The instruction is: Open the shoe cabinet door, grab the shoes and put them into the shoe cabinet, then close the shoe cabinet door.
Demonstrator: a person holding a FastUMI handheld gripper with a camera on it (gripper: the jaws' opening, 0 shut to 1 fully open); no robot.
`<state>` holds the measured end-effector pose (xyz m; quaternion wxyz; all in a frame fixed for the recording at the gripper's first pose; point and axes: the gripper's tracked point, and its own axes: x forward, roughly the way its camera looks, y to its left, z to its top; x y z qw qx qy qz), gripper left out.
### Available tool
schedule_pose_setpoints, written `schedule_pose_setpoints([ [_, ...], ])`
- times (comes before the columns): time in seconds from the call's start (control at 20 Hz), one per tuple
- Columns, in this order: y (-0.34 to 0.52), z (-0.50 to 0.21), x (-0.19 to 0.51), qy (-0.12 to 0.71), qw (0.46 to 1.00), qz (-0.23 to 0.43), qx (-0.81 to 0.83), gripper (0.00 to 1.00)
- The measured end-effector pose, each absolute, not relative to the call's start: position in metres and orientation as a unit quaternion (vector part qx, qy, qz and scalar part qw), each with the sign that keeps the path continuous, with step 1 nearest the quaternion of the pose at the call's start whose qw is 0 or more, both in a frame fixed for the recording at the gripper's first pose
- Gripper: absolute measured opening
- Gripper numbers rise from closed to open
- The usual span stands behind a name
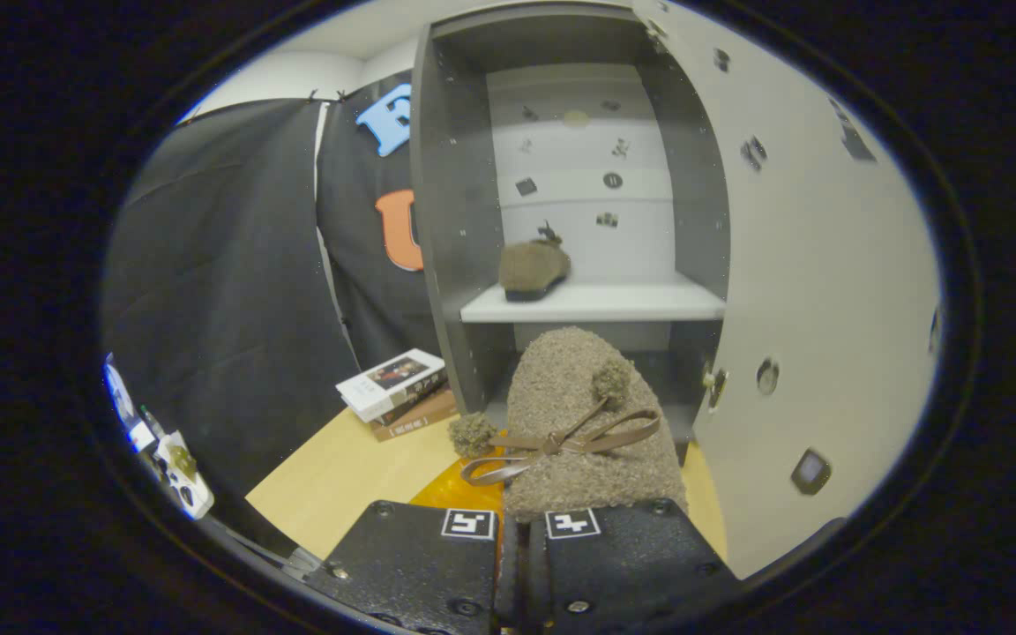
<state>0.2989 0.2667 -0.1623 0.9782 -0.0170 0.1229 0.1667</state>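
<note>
Gripper view: tongs (521,529) clamp shoe (583,423), heel hidden.

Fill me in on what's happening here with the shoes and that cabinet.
The hand-held tongs are closed on a fuzzy brown slipper with a ribbon bow, carrying it toward the shoe cabinet. The cabinet door is swung open to the right. A matching slipper already sits on the white shelf inside. A stack of books lies on the wooden surface beside the cabinet. The held slipper is not yet inside, and the door is not yet closed.
</note>
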Motion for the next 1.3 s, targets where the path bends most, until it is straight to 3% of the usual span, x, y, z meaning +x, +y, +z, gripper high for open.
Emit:
schedule_pose_setpoints([
  [0.3,0.275,-0.058,0.338,0.047,0.987,0.151,-0.023,0.08],
  [0.7,0.272,0.032,0.459,0.013,0.993,0.106,-0.04,0.08],
  [1.05,0.273,0.024,0.567,0.057,0.994,0.084,-0.039,0.08],
  [1.3,0.274,-0.038,0.63,0.13,0.988,0.074,-0.029,0.08],
])
